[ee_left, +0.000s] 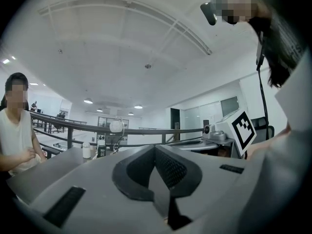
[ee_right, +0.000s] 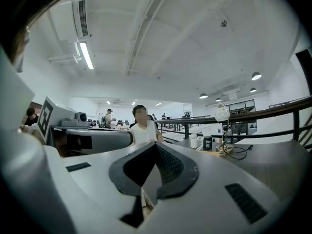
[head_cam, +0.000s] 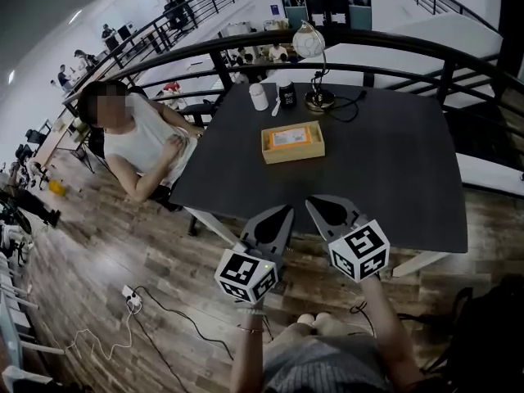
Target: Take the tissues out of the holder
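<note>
In your head view, the holder [head_cam: 292, 142] on the desk [head_cam: 393, 162] is too small to tell what lies in it; only an orange top shows. The two small containers [head_cam: 259, 97] by the lamp [head_cam: 313, 64] are too small to identify. The bottom edge cuts off your forearms [head_cam: 248, 354], and your left tool [head_cam: 284, 214] and right tool [head_cam: 317, 205] cover part of the desk's near edge.

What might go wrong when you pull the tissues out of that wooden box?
The wooden holder only rests on the table, so a pull may drag it. The lamp, white bottle and black cup stand behind it; overreaching might knock them. The left gripper and right gripper are shut and must open first.
</note>
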